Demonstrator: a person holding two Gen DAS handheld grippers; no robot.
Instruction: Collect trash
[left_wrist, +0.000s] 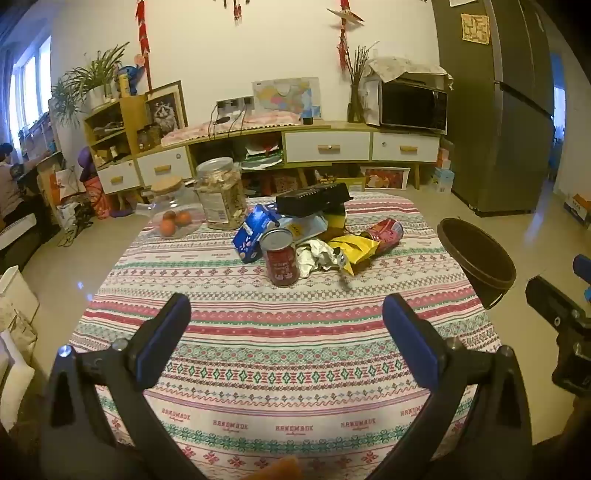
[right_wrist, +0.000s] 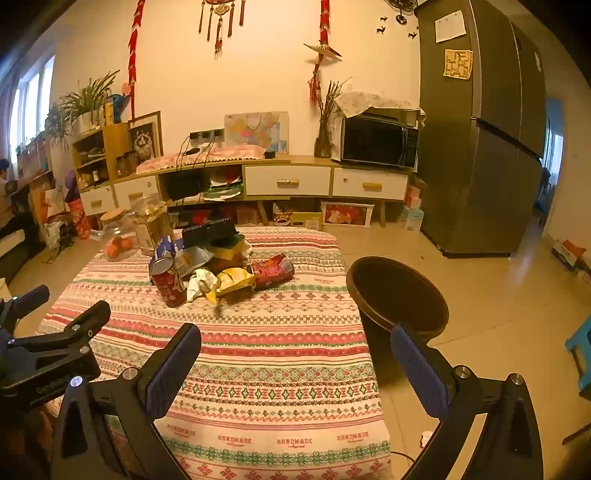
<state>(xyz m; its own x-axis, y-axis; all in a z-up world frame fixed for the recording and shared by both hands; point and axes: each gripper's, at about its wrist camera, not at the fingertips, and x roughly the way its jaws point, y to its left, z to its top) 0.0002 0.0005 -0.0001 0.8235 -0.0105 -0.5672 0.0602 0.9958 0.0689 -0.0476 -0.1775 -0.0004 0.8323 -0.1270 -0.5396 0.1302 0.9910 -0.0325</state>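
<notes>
Left gripper (left_wrist: 286, 314) hovering over the near half of the patterned tablecloth (left_wrist: 280, 354), jaws spread wide, nothing between the blue pads (left_wrist: 406, 339). Right gripper (right_wrist: 295, 350) just the same: gaping, empty, straddling the cloth's right edge. Trash heaped near the far end of the table, well apart from both grippers. Upright red can (left_wrist: 280, 256) at the front of the pile, touching crumpled foil (left_wrist: 314, 256). Yellow wrapper (left_wrist: 352, 251) just right of the foil, a second red can (left_wrist: 386, 230) lying on its side beyond it. Blue packet (left_wrist: 253, 232) leaning behind the upright can, black box (left_wrist: 312, 199) perched on top. Dark bin (right_wrist: 397, 293) standing on the floor just beside the table's right edge. Glass jars (left_wrist: 219, 192) at the far left corner.
</notes>
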